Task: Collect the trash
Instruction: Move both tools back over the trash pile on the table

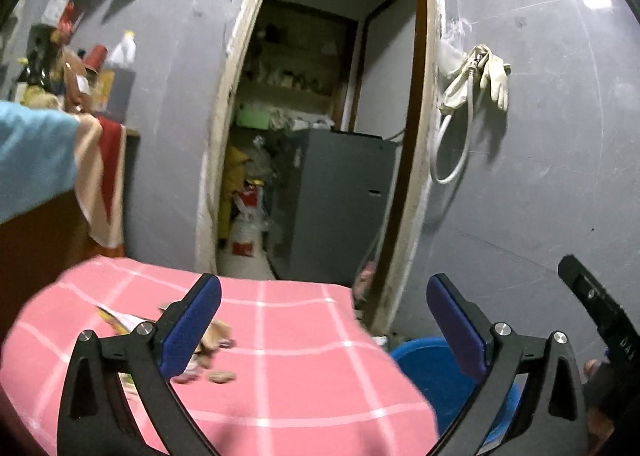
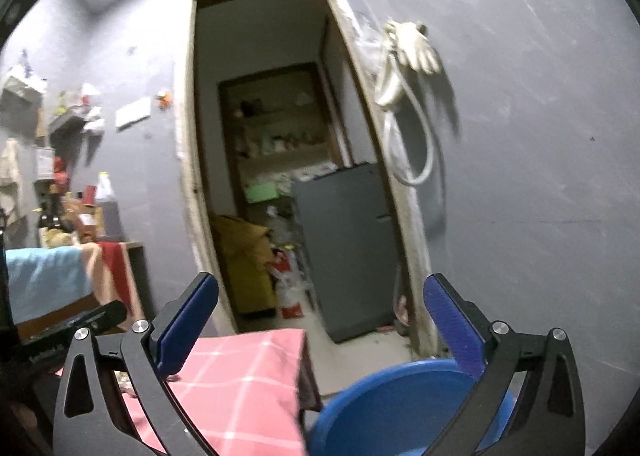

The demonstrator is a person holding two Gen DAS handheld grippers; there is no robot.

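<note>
Several scraps of trash [image 1: 212, 356], peels and wrapper pieces, lie on a table with a pink checked cloth [image 1: 288, 344]. My left gripper [image 1: 324, 316] is open and empty above the cloth; its left finger stands just beside the scraps. A blue bucket [image 1: 432, 372] stands on the floor to the right of the table. My right gripper [image 2: 322, 316] is open and empty, held above the table's right edge [image 2: 256, 376] and the blue bucket [image 2: 384, 408]. Part of the right gripper shows at the right edge of the left wrist view [image 1: 600, 308].
A grey wall with an open doorway [image 1: 320, 136] lies ahead; a grey cabinet [image 1: 340, 208] and clutter stand inside. A glove and white cable [image 1: 476, 84] hang on the wall at right. A cluttered shelf with draped cloths [image 1: 60, 144] stands at left.
</note>
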